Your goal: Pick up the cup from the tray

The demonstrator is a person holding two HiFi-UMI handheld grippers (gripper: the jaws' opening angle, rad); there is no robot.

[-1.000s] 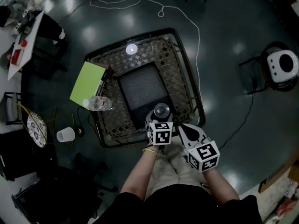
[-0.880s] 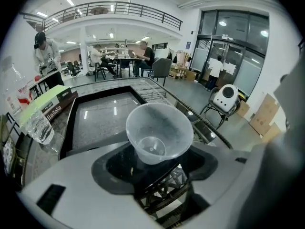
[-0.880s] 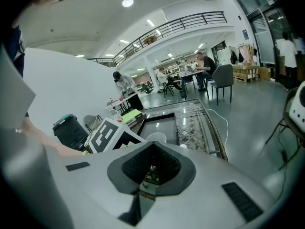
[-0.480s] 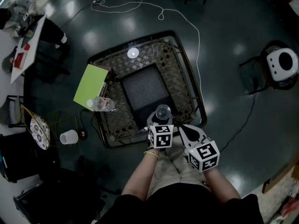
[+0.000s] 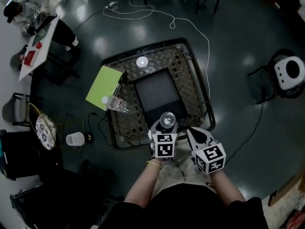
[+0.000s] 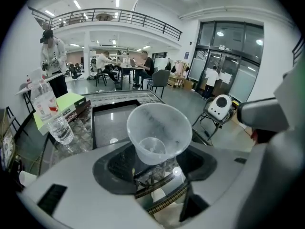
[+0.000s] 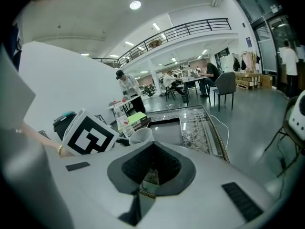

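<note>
**Head view, item: cup (image 5: pixel 167 120) in the left gripper (image 5: pixel 165 133), at the tray's (image 5: pixel 155 92) 6 o'clock edge**

Step in hand: the grasp is looking made and the lift is only beginning. Whether the cup's base is touching the tray or already hanging clear of it is not showing from above.

Left gripper: the jaws are closing around the lower part of the cup and pressing on its wall from both sides, as the left gripper view is showing. The cup is leaning back toward that camera, mouth uppermost.

Right gripper (image 5: pixel 204 147): it is hovering at 4 o'clock of the left gripper, off the wicker table (image 5: pixel 190 80). Its jaws are sitting nearly together with nothing between them, and it is taking no part in the task.

Next move, as a judgement: a straight rise away from the tray with an even, light squeeze. The wall is looking thin enough to buckle or slip under a harder one.

Description of the cup: clear, thin plastic, tapering from a wide round mouth to a small base. It is looking empty, with faint clouding on the inside.

Neighbours: a water bottle (image 5: pixel 116 104) is lying at 9 o'clock of the tray, and a green box (image 5: pixel 105 87) is lying at 10 o'clock. Both are well apart from the cup.
</note>
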